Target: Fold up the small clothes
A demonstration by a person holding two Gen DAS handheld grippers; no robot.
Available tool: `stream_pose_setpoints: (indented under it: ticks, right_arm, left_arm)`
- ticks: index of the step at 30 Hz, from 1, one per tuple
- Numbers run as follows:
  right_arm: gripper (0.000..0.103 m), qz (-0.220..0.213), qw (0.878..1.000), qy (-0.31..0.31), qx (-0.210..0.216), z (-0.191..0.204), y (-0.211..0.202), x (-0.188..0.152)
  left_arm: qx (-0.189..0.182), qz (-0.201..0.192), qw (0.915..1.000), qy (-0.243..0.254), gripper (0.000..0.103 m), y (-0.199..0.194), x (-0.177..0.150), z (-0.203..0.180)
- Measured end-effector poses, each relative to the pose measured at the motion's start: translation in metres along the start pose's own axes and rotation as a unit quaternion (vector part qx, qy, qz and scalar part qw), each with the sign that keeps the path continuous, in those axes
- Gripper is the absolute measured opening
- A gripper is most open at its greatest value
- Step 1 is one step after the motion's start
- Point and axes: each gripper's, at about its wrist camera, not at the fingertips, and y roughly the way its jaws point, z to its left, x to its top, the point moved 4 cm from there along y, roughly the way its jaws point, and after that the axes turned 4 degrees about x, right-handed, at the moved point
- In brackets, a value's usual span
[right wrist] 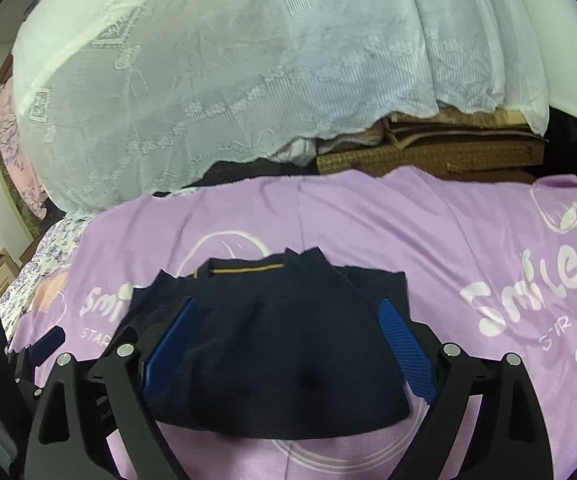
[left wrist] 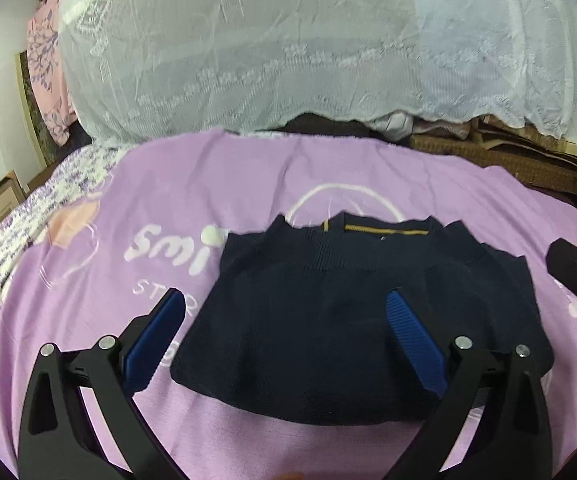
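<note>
Sweater (left wrist: 328,320): in the left wrist view it lies flat on the bed (left wrist: 248,184), a small navy knit already folded into a compact block, its ribbed collar with a mustard inner trim at the far end. The left gripper (left wrist: 284,312) hangs over it with fingers spread wide and holding nothing; the left finger (left wrist: 156,340) is over bare sheet just beside the sweater's left edge, the other over its right half. The right gripper's tip (left wrist: 576,276) shows at the frame's right edge.

In the right wrist view the sweater (right wrist: 280,360) sits between and beneath the fingers of the right gripper (right wrist: 288,328), which are also spread and empty, one near each side edge. It looks soft, light and limp, likely to sag and unfold if lifted by one corner; pinching through all layers at the near hem corners seems safest.
</note>
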Motion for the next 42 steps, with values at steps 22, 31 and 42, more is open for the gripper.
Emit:
stream_pose_setpoints:
  ticks: [22, 31, 42]
  right_arm:
    - [0.092, 0.021, 0.999, 0.038, -0.023, -0.039, 0.013, -0.011]
    - [0.04, 0.057, 0.997, 0.043, 0.036, -0.039, 0.025, -0.029]
    - [0.014, 0.097, 0.993, 0.069, 0.015, -0.066, 0.04, -0.055]
  left_arm:
    - [0.011, 0.037, 0.9992, 0.007, 0.098, 0.031, -0.012, 0.004]
    - [0.043, 0.089, 0.9949, 0.02, 0.098, 0.068, -0.031, 0.008]
    - [0.035, 0.119, 0.9915, -0.041, 0.098, 0.074, -0.028, 0.046]
